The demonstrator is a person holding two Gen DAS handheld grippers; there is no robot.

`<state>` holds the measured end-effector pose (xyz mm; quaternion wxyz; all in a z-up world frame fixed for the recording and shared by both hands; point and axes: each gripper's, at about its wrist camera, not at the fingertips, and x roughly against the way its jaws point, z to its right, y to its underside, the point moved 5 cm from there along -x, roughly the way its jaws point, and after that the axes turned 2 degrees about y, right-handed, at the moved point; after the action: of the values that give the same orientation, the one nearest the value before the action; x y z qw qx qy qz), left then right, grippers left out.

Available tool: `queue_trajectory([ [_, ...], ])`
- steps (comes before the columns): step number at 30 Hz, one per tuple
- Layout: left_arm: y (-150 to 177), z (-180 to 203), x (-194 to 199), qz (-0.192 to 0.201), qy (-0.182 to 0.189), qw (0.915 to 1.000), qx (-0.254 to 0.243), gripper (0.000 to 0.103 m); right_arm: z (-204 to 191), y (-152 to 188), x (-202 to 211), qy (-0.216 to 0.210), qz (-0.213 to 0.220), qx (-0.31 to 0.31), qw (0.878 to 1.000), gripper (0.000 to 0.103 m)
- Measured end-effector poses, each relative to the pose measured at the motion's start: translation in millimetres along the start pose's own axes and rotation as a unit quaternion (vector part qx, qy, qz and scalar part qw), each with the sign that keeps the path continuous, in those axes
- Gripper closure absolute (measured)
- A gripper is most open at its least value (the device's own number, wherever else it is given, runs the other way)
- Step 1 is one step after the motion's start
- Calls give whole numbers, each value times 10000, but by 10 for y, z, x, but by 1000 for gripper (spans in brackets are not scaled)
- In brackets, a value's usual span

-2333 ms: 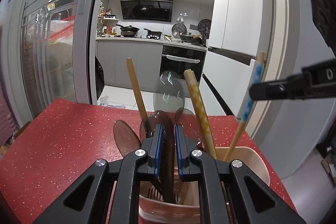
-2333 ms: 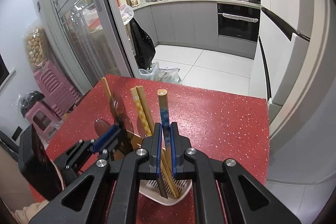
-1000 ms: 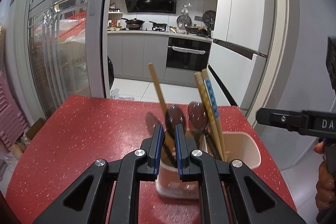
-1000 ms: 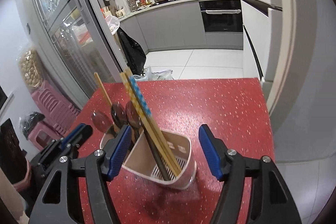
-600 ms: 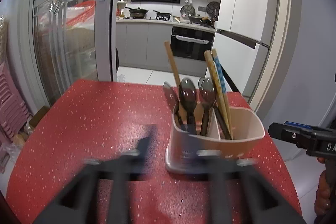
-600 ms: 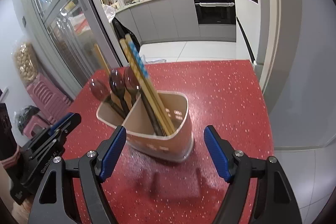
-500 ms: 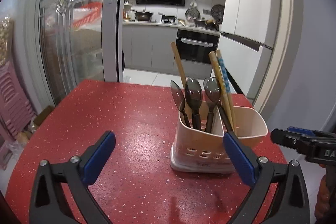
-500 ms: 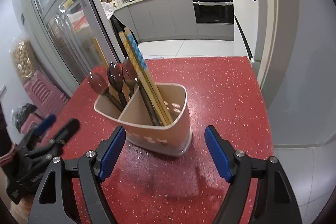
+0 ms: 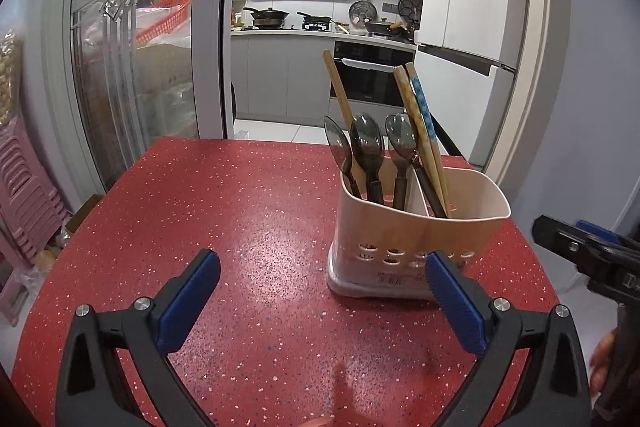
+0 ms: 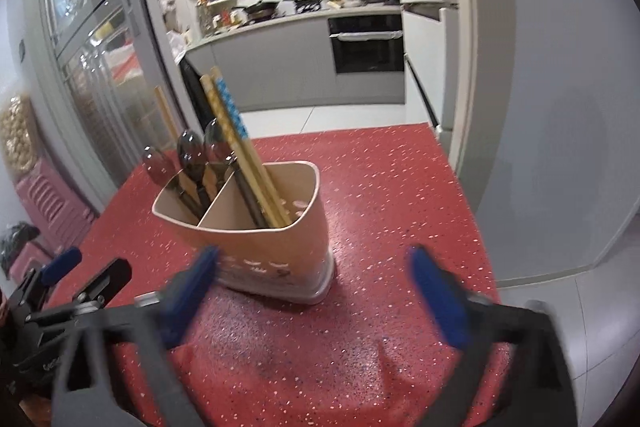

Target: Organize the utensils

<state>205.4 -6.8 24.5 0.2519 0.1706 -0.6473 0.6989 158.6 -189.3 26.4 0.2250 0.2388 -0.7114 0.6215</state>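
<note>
My left gripper (image 9: 322,281) and right gripper (image 10: 312,273) jaws gape wide, the right's just opening further, empty; the beige plastic utensil holder (image 9: 416,239) stands ahead of both on the red speckled table (image 9: 240,195).

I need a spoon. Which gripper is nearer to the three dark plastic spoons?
Left. The left gripper faces the dark plastic spoons directly; the right gripper faces the patterned chopsticks, spoons beyond the divider. Both jaws have just been opening, empty.
</note>
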Motion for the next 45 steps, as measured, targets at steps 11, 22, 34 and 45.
queue_trajectory([
  [11, 6, 9, 83, 82, -43, 9999, -66, 0, -74, 6, 198, 239, 489, 167, 9984, 0],
  [22, 11, 6, 94, 181, -71, 9997, -129, 0, -107, -7, 298, 663, 777, 310, 9943, 0],
  [34, -15, 75, 74, 225, -20, 9996, -197, 0, -78, -14, 304, 777, 853, 327, 9928, 0],
  [45, -11, 82, 75, 214, 44, 9995, -211, 0, -76, -10, 311, 787, 855, 319, 9927, 0],
])
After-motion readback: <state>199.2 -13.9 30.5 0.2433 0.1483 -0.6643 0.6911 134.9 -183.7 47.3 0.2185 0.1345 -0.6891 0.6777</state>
